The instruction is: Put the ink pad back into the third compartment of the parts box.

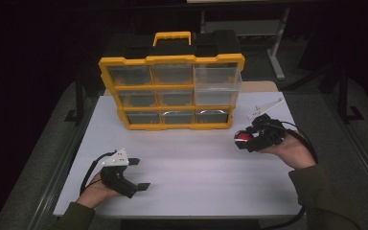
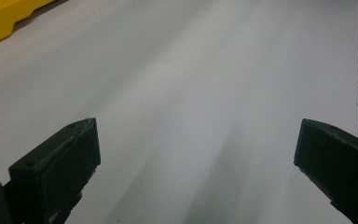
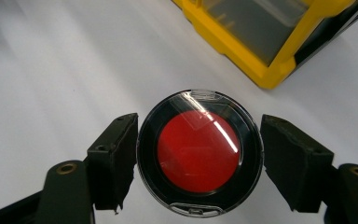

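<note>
Slippage worries me: my right gripper (image 3: 198,161) pinches the round red compact (image 3: 199,158) by its slick rim; left gripper (image 1: 133,173) rests spread, empty, on the worktop (image 1: 196,167).

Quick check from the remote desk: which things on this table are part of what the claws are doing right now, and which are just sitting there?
In play:
- round red compact, between the right claw's jaws, which look closed on its rim
- yellow drawer organizer, upright at the table's far edge, the likely destination

Idle:
- left claw, open, nothing between its jaws
- white table
- dark furniture behind the table
</note>
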A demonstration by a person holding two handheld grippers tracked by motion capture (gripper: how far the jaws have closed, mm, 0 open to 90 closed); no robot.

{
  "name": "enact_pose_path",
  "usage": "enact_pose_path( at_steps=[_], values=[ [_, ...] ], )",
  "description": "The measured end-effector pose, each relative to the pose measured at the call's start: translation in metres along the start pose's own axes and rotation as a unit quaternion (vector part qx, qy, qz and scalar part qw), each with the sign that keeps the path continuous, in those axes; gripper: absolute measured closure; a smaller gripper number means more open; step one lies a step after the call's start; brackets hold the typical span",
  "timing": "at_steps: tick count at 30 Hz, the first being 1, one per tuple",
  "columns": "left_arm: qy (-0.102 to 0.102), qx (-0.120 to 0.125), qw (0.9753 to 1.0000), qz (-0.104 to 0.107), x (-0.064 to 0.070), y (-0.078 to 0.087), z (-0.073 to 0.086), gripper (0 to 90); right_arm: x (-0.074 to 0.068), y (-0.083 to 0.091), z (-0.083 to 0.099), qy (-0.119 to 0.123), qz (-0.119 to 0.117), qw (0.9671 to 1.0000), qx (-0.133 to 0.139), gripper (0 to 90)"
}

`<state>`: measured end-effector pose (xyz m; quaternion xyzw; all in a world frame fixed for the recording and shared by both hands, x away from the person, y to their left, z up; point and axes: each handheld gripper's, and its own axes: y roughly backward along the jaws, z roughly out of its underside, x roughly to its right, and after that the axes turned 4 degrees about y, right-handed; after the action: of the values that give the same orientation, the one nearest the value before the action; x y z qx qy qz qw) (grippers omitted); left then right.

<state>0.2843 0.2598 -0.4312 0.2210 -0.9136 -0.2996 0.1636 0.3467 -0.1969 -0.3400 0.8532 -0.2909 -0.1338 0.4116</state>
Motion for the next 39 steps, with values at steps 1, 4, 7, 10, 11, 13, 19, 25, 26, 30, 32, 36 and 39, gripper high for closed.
enact_pose_path(
  at_steps=[1, 4, 7, 10, 11, 13, 19, 25, 26, 30, 32, 36, 39],
  values=[
    [0.001, 0.000, 1.0000, 0.000, 0.000, 0.000, 0.000, 0.0, 0.001, 0.002, -0.002, 0.001, 0.000, 1.0000, 0.000, 28.9],
    [0.000, 0.000, 1.0000, 0.000, 0.000, 0.000, 0.000, 0.0, 0.003, 0.012, -0.010, 0.002, 0.001, 1.0000, 0.000, 28.9],
    [0.001, 0.001, 1.0000, -0.001, 0.000, 0.000, 0.000, 0.0, 0.005, 0.018, -0.014, 0.004, 0.002, 1.0000, 0.002, 28.8],
    [0.001, 0.001, 1.0000, 0.000, 0.000, 0.000, 0.000, 0.0, 0.007, 0.024, -0.019, 0.006, 0.004, 1.0000, 0.003, 28.9],
    [0.001, 0.000, 1.0000, 0.000, 0.001, 0.000, 0.000, 0.0, 0.008, 0.027, -0.021, 0.005, 0.004, 1.0000, 0.003, 28.9],
    [0.001, 0.000, 1.0000, 0.000, 0.000, 0.000, 0.000, 0.0, 0.009, 0.033, -0.025, 0.007, 0.006, 0.9999, 0.004, 28.9],
    [0.003, 0.000, 1.0000, 0.000, 0.000, 0.000, 0.000, 0.0, 0.011, 0.048, -0.035, 0.008, 0.009, 0.9999, 0.006, 28.9],
    [0.003, -0.001, 1.0000, 0.000, 0.000, -0.001, 0.001, 0.0, 0.016, 0.064, -0.045, 0.004, 0.013, 0.9999, 0.009, 28.8],
    [0.002, -0.001, 1.0000, 0.000, 0.000, -0.001, 0.001, 0.0, 0.017, 0.070, -0.049, 0.004, 0.013, 0.9998, 0.012, 28.9],
    [0.002, -0.001, 1.0000, 0.000, 0.000, -0.001, 0.001, 0.0, 0.021, 0.082, -0.058, 0.005, 0.016, 0.9998, 0.012, 28.9],
    [0.002, -0.001, 1.0000, 0.000, 0.000, -0.001, 0.001, 0.0, 0.022, 0.085, -0.060, 0.006, 0.017, 0.9997, 0.014, 28.9],
    [0.003, -0.001, 1.0000, 0.000, 0.000, -0.001, 0.001, 0.0, 0.025, 0.100, -0.071, 0.007, 0.019, 0.9996, 0.021, 28.8],
    [0.002, -0.001, 1.0000, 0.000, 0.000, -0.001, 0.001, 0.0, 0.026, 0.105, -0.076, 0.011, 0.022, 0.9994, 0.025, 28.8]
  ],
)
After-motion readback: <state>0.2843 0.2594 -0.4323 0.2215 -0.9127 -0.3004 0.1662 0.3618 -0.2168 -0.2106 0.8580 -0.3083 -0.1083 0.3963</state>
